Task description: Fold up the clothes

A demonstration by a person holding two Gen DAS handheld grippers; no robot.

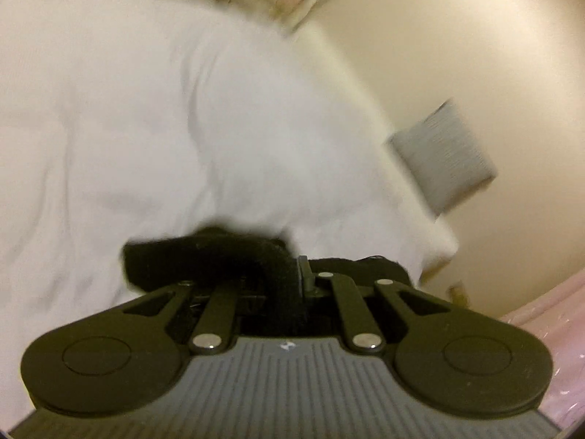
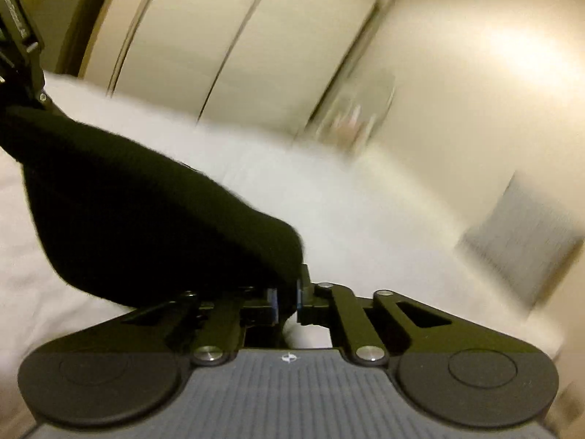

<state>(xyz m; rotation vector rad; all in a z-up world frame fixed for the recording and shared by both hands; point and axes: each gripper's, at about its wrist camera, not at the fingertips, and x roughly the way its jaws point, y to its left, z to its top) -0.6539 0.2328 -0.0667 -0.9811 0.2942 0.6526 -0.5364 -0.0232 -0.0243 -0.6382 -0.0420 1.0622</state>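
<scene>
A black garment hangs stretched above a white bed sheet. My right gripper is shut on one end of the black garment, which runs up and left to the other gripper's body at the top left corner. In the left wrist view my left gripper is shut on a bunched fold of the black garment, which drapes over its fingers and hides their tips. Both views are blurred by motion.
The white bed sheet covers a bed whose edge runs diagonally. A grey square mat lies on the cream floor beside the bed; the mat shows in the right view too. Pale wardrobe doors stand behind. Pink fabric is at the right.
</scene>
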